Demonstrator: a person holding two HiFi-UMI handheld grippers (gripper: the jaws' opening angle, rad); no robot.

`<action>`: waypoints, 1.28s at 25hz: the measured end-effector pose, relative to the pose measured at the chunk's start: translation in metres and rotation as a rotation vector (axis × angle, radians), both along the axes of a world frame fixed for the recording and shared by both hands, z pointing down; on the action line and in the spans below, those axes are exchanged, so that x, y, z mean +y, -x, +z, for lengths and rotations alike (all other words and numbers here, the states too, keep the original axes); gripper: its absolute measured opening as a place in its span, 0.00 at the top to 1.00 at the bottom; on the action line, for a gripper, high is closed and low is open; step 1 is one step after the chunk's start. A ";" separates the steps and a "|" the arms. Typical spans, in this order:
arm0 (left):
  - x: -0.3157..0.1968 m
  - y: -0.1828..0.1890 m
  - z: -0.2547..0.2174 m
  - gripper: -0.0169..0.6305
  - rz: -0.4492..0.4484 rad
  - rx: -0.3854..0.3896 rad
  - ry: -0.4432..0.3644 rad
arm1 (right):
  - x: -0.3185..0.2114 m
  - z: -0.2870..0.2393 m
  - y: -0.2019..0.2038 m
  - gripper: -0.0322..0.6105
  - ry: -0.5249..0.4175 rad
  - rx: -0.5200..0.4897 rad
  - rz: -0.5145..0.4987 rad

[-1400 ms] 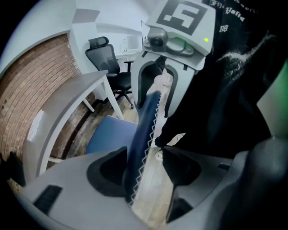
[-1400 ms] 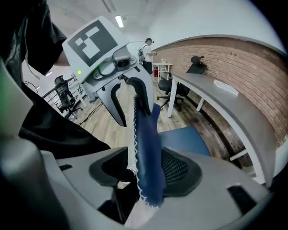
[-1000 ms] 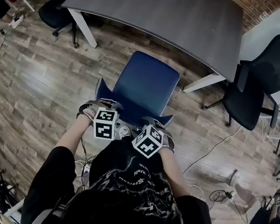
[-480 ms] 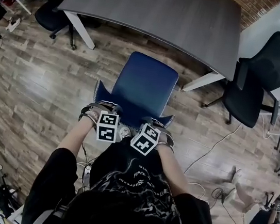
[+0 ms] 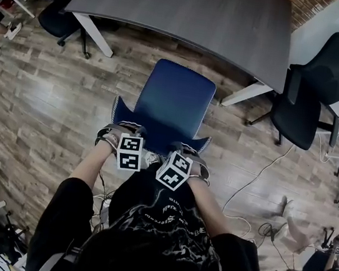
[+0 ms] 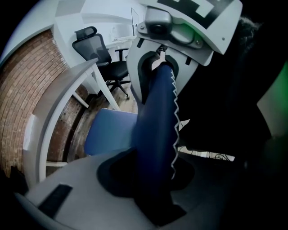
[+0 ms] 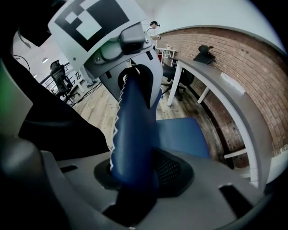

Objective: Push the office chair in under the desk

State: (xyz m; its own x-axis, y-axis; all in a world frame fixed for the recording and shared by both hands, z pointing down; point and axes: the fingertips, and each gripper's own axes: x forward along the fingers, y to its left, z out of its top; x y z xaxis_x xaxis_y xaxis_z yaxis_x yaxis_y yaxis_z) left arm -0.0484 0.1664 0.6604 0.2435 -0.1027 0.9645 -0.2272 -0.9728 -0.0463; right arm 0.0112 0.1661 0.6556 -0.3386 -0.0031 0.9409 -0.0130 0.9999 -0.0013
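- two grips: your left gripper (image 5: 128, 148) and right gripper (image 5: 178, 164) have just been closing, both now clamped on the backrest (image 6: 155, 134) top edge.
- chair (image 5: 174, 101) sits just short of the desk (image 5: 194, 9) near edge.
- push unevenly and it could swing into the white desk leg (image 5: 246, 94).

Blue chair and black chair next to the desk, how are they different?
The blue chair stands at the desk's long side; the black chair stands at its end. The left gripper and right gripper, whose jaws have just been closing, grip the blue chair's backrest; nothing touches the black chair. Both stand on the wooden floor, not under the desk.
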 end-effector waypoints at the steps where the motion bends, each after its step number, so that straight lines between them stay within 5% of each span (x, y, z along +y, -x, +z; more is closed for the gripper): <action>1: -0.001 0.000 0.000 0.79 0.003 0.004 0.003 | 0.000 0.000 0.000 0.75 -0.016 0.000 -0.001; 9: 0.002 -0.001 0.000 0.82 0.015 0.008 0.080 | 0.001 0.001 0.000 0.81 -0.012 0.014 -0.024; 32: -0.040 -0.003 -0.020 0.82 0.013 0.001 0.069 | -0.041 -0.020 -0.003 0.82 0.003 0.007 -0.001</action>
State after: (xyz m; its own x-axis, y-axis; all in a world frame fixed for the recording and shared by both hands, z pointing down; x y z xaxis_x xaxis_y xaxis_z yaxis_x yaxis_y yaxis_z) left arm -0.0450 0.1267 0.6403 0.2454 -0.0326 0.9689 -0.2144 -0.9765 0.0214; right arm 0.0140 0.1253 0.6355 -0.3317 -0.0004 0.9434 -0.0121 0.9999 -0.0038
